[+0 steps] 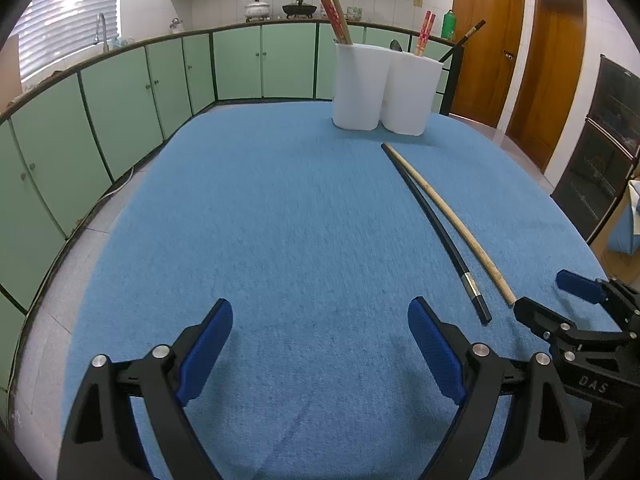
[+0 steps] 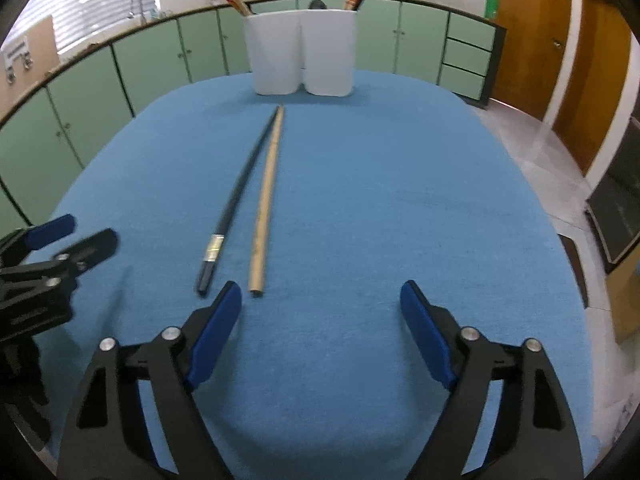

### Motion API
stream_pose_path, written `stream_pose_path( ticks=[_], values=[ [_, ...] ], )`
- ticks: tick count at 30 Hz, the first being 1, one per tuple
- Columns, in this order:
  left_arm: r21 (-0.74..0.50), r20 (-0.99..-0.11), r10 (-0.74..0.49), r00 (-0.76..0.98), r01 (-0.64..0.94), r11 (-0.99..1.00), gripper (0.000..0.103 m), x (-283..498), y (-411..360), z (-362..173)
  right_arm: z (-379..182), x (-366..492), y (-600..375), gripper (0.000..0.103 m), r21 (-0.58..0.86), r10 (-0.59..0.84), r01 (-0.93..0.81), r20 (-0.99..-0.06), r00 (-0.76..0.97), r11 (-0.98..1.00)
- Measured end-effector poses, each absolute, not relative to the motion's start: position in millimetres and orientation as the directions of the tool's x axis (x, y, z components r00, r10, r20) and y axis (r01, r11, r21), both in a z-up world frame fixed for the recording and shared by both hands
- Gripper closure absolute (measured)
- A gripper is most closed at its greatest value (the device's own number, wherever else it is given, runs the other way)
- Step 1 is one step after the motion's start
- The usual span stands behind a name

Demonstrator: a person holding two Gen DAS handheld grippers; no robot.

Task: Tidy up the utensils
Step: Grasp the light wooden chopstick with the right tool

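Sorting partly done: several chopsticks already upright in 2 white holders (image 2: 300, 52) at tabletop (image 2: 360, 200) far edge. 2 left lying side by side, touching at far tips: black chopstick (image 2: 236, 196), wooden chopstick (image 2: 267, 196). Right hand-held gripper (image 2: 320, 300) wide open, empty, just short of near ends. Left hand-held gripper (image 1: 320, 320) open, empty.

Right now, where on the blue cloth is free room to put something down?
The wide stretch of blue cloth left of the black chopstick is bare. So is the cloth right of the wooden chopstick. It is crowded at the far edge by the white holders.
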State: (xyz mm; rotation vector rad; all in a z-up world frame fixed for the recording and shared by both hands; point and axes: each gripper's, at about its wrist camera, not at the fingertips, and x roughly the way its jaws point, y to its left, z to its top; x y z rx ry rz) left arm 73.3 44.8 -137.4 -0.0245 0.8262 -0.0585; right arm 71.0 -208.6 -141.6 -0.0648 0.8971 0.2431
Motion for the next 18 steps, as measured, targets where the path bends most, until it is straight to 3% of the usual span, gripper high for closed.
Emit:
stream_pose_path(
  ticks=[3,14,18],
  values=[
    [-0.045,-0.733,-0.063,0.677,0.044,0.998,0.015,72.3,44.2,-138.0,-145.7,72.9,-200.9,0.05,0.064,0.212,-0.266,-0.79,0.576,0.962],
    [-0.042,-0.737,-0.058,0.674,0.04,0.998,0.015,72.6,43.1,-139.5,-144.3,73.8,-192.7,0.096,0.079,0.244,-0.298,-0.784,0.571,0.951],
    [-0.039,-0.74,-0.063,0.67,0.05,0.998,0.015,72.7,37.5,-140.1,-143.0,72.4,-195.4,0.097,0.093,0.254,-0.296,-0.78,0.572,0.951]
  ],
)
